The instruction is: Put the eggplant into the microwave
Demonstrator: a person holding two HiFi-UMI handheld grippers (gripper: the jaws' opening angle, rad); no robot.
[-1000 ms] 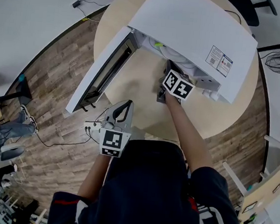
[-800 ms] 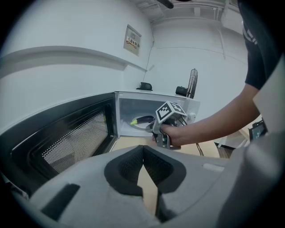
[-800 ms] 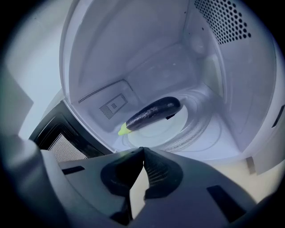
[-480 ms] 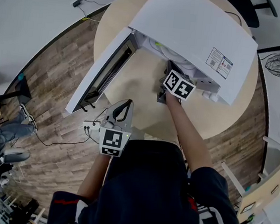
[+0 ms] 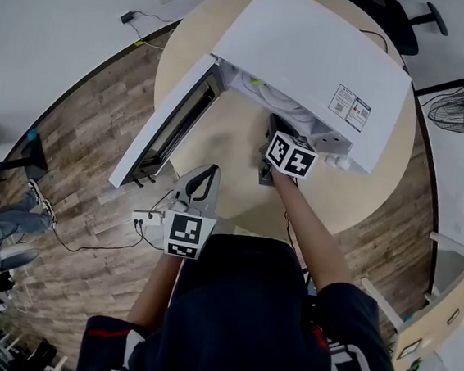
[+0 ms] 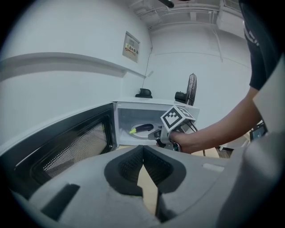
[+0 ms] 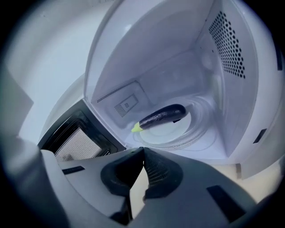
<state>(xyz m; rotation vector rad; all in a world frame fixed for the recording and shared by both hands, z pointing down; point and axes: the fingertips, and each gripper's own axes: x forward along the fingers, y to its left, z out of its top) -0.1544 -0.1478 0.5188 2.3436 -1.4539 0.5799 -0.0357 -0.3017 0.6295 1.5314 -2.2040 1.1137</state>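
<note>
Left gripper (image 6: 143, 156), nearest, over the near edge of the table (image 5: 224, 143): jaws together, nothing between them. Right gripper (image 7: 143, 158), farther, at the mouth of the microwave (image 5: 311, 57): jaws together, empty. Eggplant (image 7: 162, 116) lies on the glass turntable (image 7: 196, 133) inside the cavity, green stem end to the left. Door (image 5: 168, 124) stands open on the left. Judgement: placing looks done. Next move is probably to swing the door shut, with the right gripper clear of the opening first.

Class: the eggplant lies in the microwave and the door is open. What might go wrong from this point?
1. The right gripper, jaws shut and empty, sits at the mouth of the microwave; swinging the door shut now might strike it.
2. The eggplant lies loose on the glass plate, so a bump on withdrawal might roll it.
</note>
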